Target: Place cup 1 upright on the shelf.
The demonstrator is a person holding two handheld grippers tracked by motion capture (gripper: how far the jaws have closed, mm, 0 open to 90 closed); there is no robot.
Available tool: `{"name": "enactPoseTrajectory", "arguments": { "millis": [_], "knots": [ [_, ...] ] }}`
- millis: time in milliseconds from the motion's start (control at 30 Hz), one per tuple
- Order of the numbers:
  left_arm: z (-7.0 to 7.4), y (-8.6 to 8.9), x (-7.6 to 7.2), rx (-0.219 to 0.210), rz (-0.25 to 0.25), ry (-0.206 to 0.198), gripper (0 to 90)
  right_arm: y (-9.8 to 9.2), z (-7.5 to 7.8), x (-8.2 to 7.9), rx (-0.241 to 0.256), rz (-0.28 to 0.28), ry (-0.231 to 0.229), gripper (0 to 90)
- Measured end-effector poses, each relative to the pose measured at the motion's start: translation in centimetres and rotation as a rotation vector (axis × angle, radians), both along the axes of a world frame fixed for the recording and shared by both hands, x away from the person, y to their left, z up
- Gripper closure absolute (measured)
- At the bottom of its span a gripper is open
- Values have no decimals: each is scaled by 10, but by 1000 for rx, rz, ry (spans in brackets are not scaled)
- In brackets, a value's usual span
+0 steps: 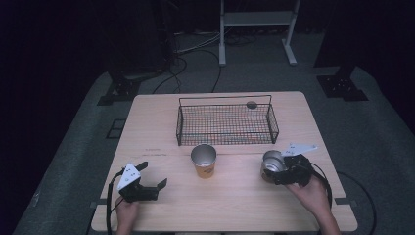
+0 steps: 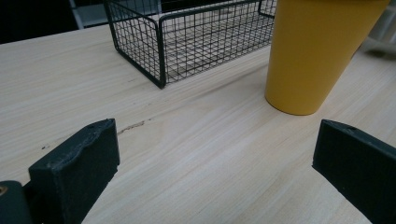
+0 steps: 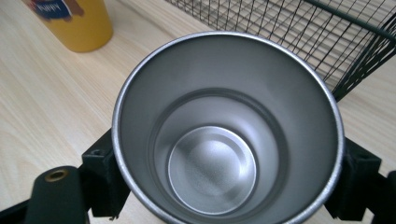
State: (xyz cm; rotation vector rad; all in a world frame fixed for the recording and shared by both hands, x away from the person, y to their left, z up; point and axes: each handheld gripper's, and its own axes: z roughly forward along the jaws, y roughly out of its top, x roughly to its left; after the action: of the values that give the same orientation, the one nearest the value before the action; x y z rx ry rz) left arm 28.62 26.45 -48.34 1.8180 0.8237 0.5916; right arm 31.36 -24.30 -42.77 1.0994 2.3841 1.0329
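A yellow cup (image 1: 203,162) with a metallic inside stands upright at the table's middle, just in front of a black wire basket (image 1: 225,123). My left gripper (image 1: 154,175) rests open near the front left, its jaws wide apart and aimed toward the yellow cup (image 2: 317,51) and the basket (image 2: 187,42). My right gripper (image 1: 277,171) is shut on a steel cup (image 1: 270,162) at the front right, tilted so that its mouth faces up and left. In the right gripper view the steel cup (image 3: 224,130) sits empty between both jaws, with the yellow cup (image 3: 77,21) beyond it.
The basket looks empty, with a small dark round thing (image 1: 251,105) at its far rim. The wooden table (image 1: 235,205) has bare surface in front of the cups. Cables, stands and a white frame (image 1: 257,29) occupy the dark floor behind.
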Motion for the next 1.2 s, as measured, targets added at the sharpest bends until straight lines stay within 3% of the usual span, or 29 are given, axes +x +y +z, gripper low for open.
{"name": "enactPoseTrajectory", "arguments": {
  "millis": [400,567,633,1200],
  "knots": [
    [0,0,0,1,-1,-1,0,-3,27,8,25,37,12,177],
    [0,0,0,3,-1,0,0,-4,33,12,17,52,18,176],
    [0,0,0,4,-1,0,0,-5,37,16,31,69,40,176],
    [0,0,0,5,-1,3,0,-4,58,34,44,90,46,176]
  ]
}}
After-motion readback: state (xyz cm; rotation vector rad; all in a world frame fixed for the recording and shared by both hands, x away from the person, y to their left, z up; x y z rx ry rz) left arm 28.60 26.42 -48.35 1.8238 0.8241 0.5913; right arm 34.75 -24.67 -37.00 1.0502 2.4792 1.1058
